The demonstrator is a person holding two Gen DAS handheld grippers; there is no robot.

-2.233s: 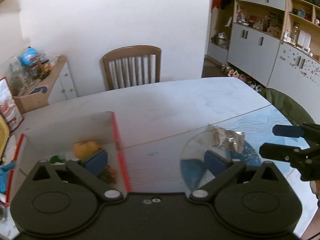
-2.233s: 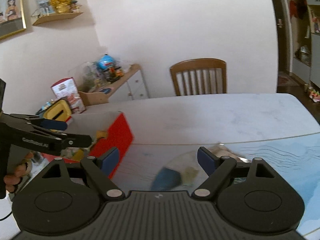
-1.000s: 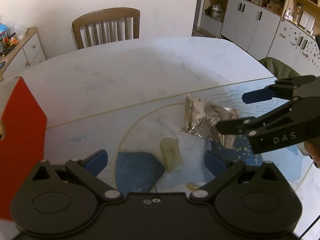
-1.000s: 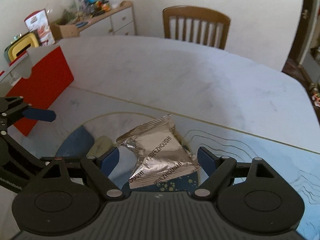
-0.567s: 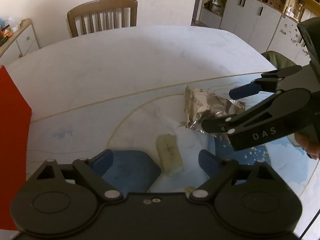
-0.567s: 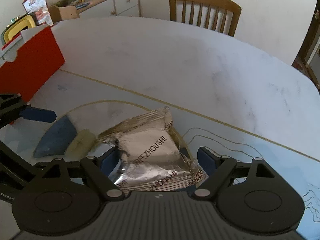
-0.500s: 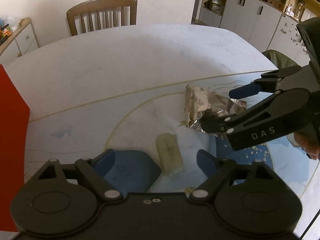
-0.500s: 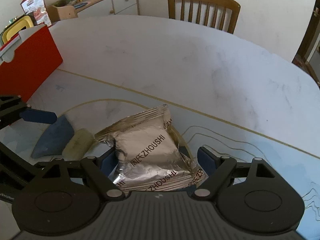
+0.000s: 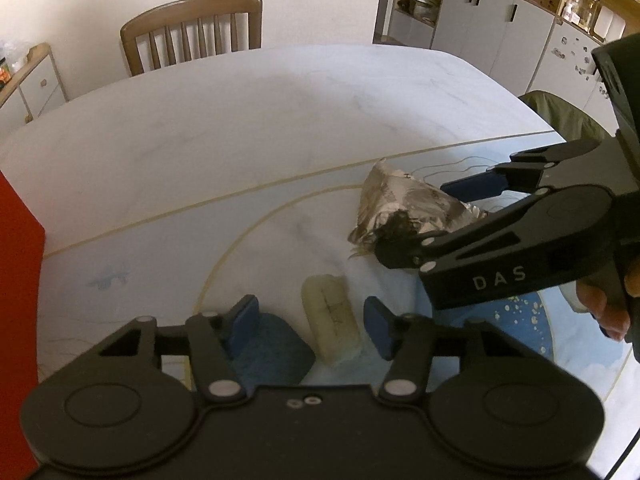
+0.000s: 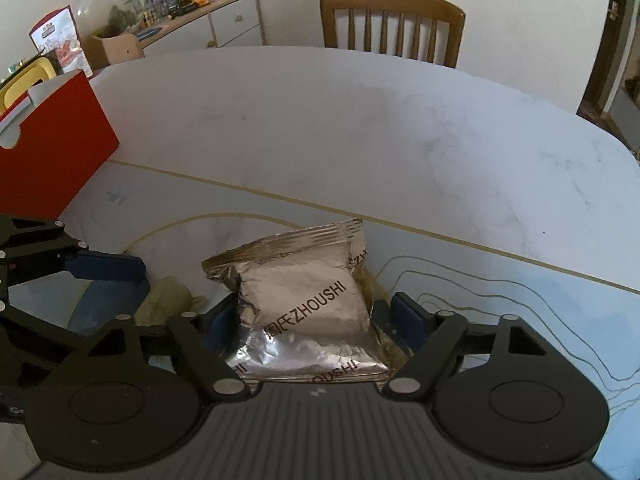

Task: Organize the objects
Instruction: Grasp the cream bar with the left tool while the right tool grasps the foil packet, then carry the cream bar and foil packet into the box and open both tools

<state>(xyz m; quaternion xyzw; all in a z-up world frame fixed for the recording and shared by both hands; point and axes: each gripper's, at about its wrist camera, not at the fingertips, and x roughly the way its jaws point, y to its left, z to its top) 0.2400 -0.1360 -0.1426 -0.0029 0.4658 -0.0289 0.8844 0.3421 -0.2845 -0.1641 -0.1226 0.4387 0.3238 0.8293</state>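
Note:
A silver foil snack packet (image 10: 308, 300) printed ZHOUSHI lies on the blue patterned mat (image 10: 500, 300). My right gripper (image 10: 314, 316) is open and straddles it, one blue pad on each side. From the left wrist view the same packet (image 9: 396, 204) sits between the right gripper's (image 9: 414, 216) two fingers. A pale yellowish bar (image 9: 332, 328) lies on the mat between the blue pads of my left gripper (image 9: 312, 320). That gripper is open but narrowed, with a gap on the bar's left side. The bar (image 10: 168, 296) also shows beside the packet.
A red box (image 10: 52, 160) stands at the left of the white table (image 10: 360, 120), its side also at the left edge (image 9: 16, 280). A wooden chair (image 9: 192, 28) stands behind the table. A hand (image 9: 600, 304) holds the right gripper. Cabinets line the far right.
Both grippers came down from over the red box to the mat. In the last half second the left gripper's fingers drew closer around the pale bar, and the right gripper slid further over the packet.

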